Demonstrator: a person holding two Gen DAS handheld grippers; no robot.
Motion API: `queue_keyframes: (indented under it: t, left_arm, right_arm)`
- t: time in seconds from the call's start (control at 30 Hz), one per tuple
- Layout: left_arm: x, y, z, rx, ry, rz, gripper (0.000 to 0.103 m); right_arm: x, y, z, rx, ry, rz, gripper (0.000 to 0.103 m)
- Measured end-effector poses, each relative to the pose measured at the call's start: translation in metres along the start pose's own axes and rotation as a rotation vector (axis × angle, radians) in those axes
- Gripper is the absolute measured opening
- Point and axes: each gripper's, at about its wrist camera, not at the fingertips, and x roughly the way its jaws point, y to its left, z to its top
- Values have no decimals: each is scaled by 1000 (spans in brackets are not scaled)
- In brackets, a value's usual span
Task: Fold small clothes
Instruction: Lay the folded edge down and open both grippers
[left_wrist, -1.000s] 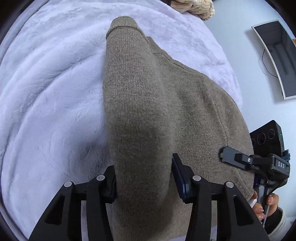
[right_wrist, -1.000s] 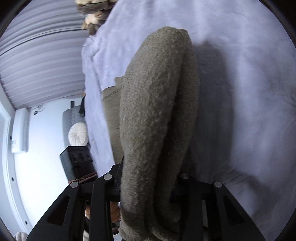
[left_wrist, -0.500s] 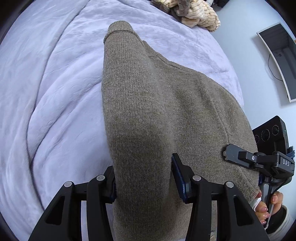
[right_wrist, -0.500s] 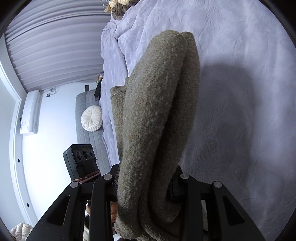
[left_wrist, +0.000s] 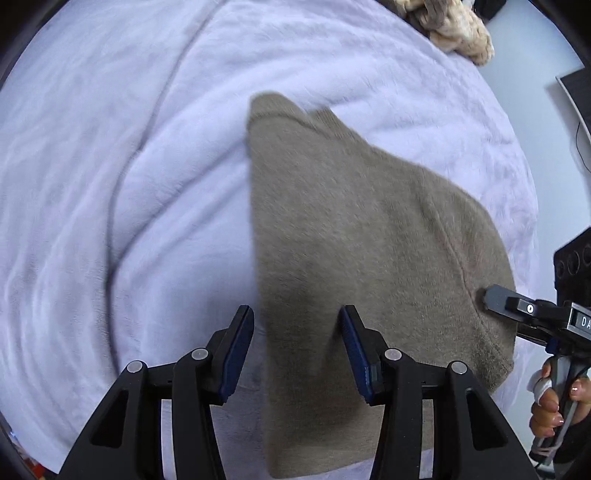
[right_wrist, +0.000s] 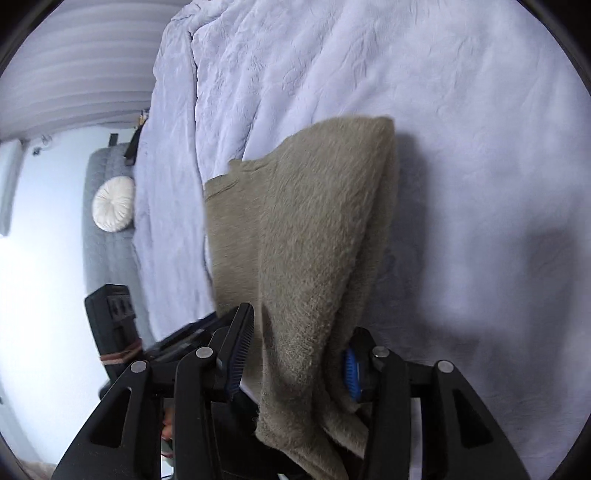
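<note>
A brown knit sweater (left_wrist: 351, 221) lies folded over on the lavender blanket (left_wrist: 110, 184). Its near end runs between the fingers of my left gripper (left_wrist: 297, 332). The right pad lies against the cloth, while the left pad stands just clear of the sweater's straight edge. In the right wrist view the sweater (right_wrist: 314, 221) hangs doubled between the fingers of my right gripper (right_wrist: 299, 350). Those jaws are opening: the left pad is off the cloth and the cloth rests against the right pad. The right gripper (left_wrist: 517, 310) also shows at the sweater's hem, with a hand (left_wrist: 554, 402) on its handle.
A heap of beige clothes (left_wrist: 454, 26) sits at the blanket's far edge. A dark monitor (left_wrist: 576, 103) stands by the wall on the right. The blanket (right_wrist: 461, 147) spreads wide around the sweater. A grey couch with a round white cushion (right_wrist: 112, 208) stands beyond the bed.
The sweater filled both pairs of jaws as a thick raised fold. It now lies lower and more spread on the blanket. The right jaws have widened, and cloth no longer covers the left gripper's left pad.
</note>
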Motion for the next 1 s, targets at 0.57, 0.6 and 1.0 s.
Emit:
queue_keyframes:
  t: [0.57, 0.6, 1.0]
  left_arm:
    - [26, -17, 9, 91, -65, 168, 61]
    - [23, -15, 8, 85, -62, 169, 61]
    - [4, -13, -11, 56, -42, 178, 61]
  right_arm:
    - [-23, -11, 13, -146, -82, -450, 21]
    - [-26, -9, 12, -151, -82, -452, 22]
    - [-35, 19, -44, -166, -60, -404, 56]
